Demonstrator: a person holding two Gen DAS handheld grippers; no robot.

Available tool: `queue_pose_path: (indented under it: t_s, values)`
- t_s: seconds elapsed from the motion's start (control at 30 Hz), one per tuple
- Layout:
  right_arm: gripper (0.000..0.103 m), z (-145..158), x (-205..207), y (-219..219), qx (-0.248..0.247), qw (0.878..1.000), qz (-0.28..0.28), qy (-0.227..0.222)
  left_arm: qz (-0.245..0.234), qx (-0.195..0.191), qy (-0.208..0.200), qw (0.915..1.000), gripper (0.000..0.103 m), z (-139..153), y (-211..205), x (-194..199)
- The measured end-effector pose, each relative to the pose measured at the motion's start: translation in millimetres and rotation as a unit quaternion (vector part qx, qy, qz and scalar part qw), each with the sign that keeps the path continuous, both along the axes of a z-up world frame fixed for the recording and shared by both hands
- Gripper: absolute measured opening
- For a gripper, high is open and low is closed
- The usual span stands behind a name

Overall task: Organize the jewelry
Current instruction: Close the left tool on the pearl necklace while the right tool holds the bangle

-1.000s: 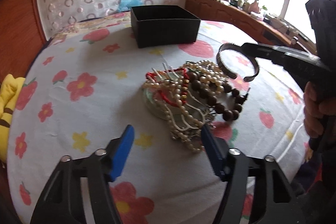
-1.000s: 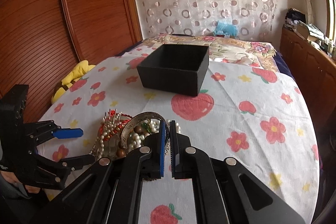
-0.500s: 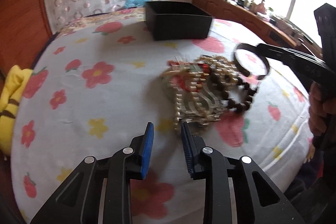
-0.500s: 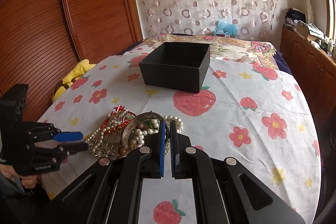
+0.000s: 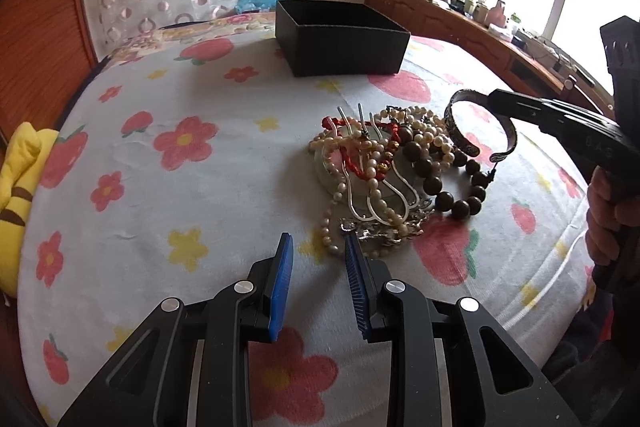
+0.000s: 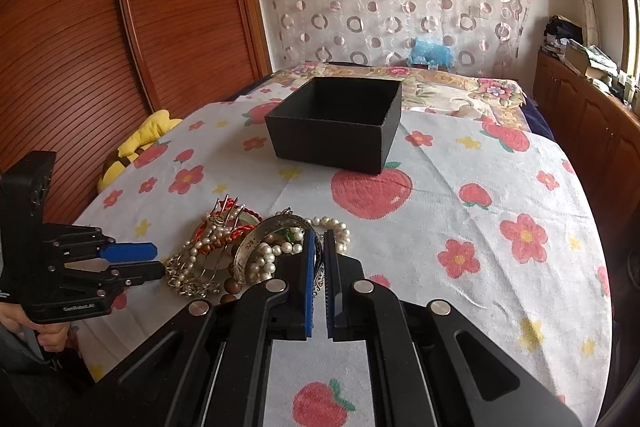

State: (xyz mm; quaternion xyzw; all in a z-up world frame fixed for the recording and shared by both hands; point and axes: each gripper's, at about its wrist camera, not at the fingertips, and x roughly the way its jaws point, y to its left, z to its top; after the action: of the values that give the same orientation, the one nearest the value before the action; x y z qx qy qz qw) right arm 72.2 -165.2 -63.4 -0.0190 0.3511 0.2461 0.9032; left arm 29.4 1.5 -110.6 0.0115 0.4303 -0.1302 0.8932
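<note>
A heap of jewelry (image 5: 384, 171) lies on the flowered cloth: pearl strands, a red cord, dark wooden beads (image 5: 444, 183) and silver pieces; it also shows in the right wrist view (image 6: 224, 255). My right gripper (image 6: 319, 247) is shut on a silver cuff bangle (image 6: 264, 239) and holds it just above the heap's right side; the bangle also shows in the left wrist view (image 5: 476, 127). My left gripper (image 5: 318, 255) is open and empty, with a narrow gap, at the near edge of the heap. An open black box (image 5: 340, 39) stands beyond the heap.
A yellow plush toy (image 5: 20, 179) lies at the left edge of the cloth by the wooden wall. A wooden cabinet (image 6: 592, 115) with clutter runs along the right under the window. A blue bundle (image 6: 432, 51) sits behind the box.
My left gripper narrowed from wide open to a small gap and drew back to the near edge of the heap. The right gripper kept hold of the bangle, lifted slightly.
</note>
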Motion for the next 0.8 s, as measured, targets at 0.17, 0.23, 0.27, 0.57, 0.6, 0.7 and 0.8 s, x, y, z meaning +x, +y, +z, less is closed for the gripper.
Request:
queue_pose_path:
  t_s: [0.17,0.23,0.27,0.57,0.6,0.7,0.8]
  values:
    - [0.006,0.1,0.2,-0.2,0.000,1.000,0.000,0.000,-0.001,-0.001,0.003,1.0000,0.013,2.3,0.5,7.9]
    - [0.006,-0.2,0.2,0.2,0.001,1.000,0.001,0.001,-0.001,0.000,0.003,1.0000,0.011,2.7,-0.1,10.6]
    - [0.006,-0.4,0.4,-0.3,0.001,1.000,0.001,0.001,-0.001,0.002,0.003,1.0000,0.011,2.9,-1.1,12.3]
    - [0.006,-3.2,-0.4,1.9,0.001,1.000,0.002,0.002,0.012,0.007,0.001,0.9999,0.011,5.0,2.2,22.9]
    - [0.006,-3.7,-0.8,2.0,0.002,1.000,0.003,0.003,0.013,0.008,0.001,0.9999,0.011,4.9,2.8,24.2]
    - [0.006,-5.1,-1.7,4.0,0.001,1.000,0.005,0.003,0.020,0.019,0.002,0.9996,0.011,2.9,5.0,29.0]
    - [0.006,-6.1,-1.7,6.2,-0.003,1.000,0.007,0.003,0.020,0.023,0.002,0.9995,0.011,0.6,7.3,31.4]
